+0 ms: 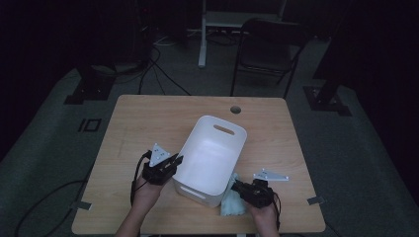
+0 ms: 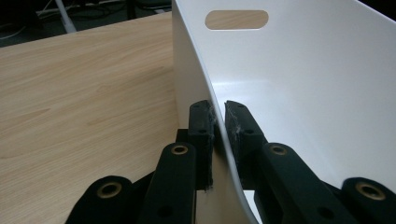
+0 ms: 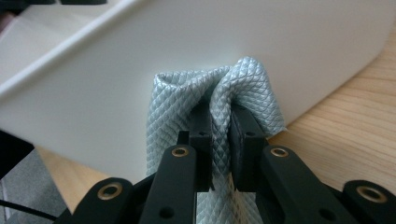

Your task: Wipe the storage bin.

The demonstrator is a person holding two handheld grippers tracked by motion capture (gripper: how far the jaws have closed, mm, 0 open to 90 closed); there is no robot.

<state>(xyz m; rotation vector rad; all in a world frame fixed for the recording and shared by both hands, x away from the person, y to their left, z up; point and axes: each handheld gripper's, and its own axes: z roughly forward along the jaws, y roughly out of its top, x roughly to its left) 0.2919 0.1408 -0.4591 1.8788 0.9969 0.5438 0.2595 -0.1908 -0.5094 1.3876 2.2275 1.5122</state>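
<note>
White bin (image 1: 210, 158) bare inside — left gripper (image 2: 219, 123) clamped on its wall, right gripper (image 3: 219, 128) pinching pale cloth (image 3: 243, 84).

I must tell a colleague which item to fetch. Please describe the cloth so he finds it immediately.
On the wooden table stands a white bin. Beside its near right corner lies the cloth, pinched in the right claw. Its pale blue-grey diamond weave is unmistakable.

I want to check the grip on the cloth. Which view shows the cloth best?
The right gripper view: the pale blue quilted cloth is bunched between the right gripper jaws, against the white bin. The high view shows a dim pale patch beside the bin.
</note>
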